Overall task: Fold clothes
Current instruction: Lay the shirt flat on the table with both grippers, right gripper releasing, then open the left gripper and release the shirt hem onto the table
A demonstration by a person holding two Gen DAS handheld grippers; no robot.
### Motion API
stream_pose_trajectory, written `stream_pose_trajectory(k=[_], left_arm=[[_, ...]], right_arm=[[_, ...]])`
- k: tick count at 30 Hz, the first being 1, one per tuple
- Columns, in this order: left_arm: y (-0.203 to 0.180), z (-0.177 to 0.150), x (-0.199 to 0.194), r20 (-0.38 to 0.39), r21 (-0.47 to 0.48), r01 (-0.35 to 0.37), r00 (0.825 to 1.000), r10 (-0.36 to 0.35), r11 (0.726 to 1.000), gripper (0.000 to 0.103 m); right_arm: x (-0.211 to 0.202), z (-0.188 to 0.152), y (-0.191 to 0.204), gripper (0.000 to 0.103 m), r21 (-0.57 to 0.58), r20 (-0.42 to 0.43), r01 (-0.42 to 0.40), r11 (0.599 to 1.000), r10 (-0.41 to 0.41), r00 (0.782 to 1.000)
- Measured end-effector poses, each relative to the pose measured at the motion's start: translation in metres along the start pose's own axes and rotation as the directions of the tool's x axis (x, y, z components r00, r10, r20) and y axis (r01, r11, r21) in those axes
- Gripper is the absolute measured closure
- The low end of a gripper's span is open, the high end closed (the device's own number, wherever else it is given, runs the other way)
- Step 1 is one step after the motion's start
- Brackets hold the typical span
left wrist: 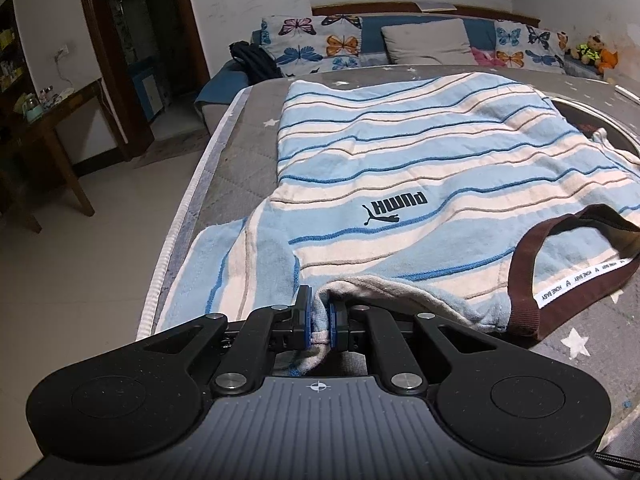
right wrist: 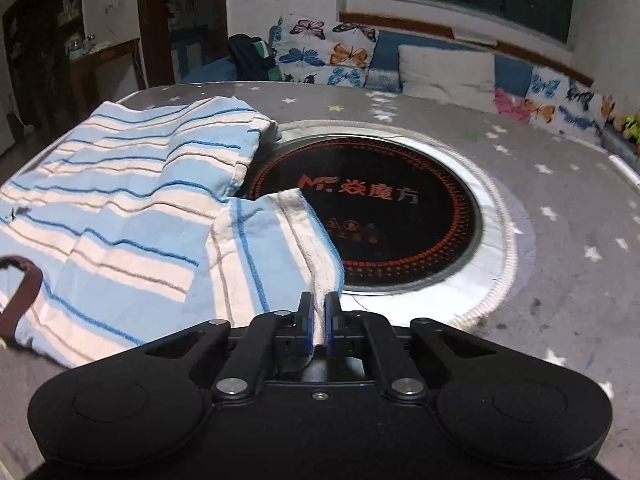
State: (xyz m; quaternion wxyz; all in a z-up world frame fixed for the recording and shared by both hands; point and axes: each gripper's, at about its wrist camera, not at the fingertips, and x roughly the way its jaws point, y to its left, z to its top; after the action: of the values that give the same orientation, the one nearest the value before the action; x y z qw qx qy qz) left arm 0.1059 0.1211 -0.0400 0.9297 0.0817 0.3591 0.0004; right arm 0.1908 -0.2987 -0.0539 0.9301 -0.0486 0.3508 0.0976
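Observation:
A light-blue and cream striped T-shirt with a brown collar lies spread on the grey star-patterned table cover, neck towards me. My left gripper is shut on the shirt's shoulder edge beside the left sleeve. In the right wrist view the same shirt fills the left side. My right gripper is shut on the hem of its other sleeve, which lies over the rim of the round cooktop.
A black round induction cooktop with orange print is set in the table cover. Behind stands a sofa with butterfly cushions, a grey pillow and a dark bag. A wooden side table stands at the left on the tiled floor.

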Motion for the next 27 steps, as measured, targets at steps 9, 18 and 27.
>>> stream_pose_trajectory(k=[9, 18, 27], left_arm=[[0.002, -0.007, -0.007, 0.000, 0.030, 0.026, 1.000, -0.026, 0.999, 0.094], [0.007, -0.010, -0.012, -0.007, 0.048, 0.016, 1.000, -0.016, 0.999, 0.095], [-0.003, -0.011, -0.017, -0.008, 0.057, 0.005, 1.000, -0.004, 0.998, 0.094]], right_arm=[[-0.030, -0.022, 0.002, 0.097, -0.007, -0.031, 0.048, 0.999, -0.048, 0.998], [-0.053, -0.006, 0.034, 0.077, -0.114, 0.063, 0.015, 0.993, -0.008, 0.998], [-0.042, 0.004, 0.124, 0.069, -0.313, 0.007, -0.274, 0.909, 0.291, 0.957]])
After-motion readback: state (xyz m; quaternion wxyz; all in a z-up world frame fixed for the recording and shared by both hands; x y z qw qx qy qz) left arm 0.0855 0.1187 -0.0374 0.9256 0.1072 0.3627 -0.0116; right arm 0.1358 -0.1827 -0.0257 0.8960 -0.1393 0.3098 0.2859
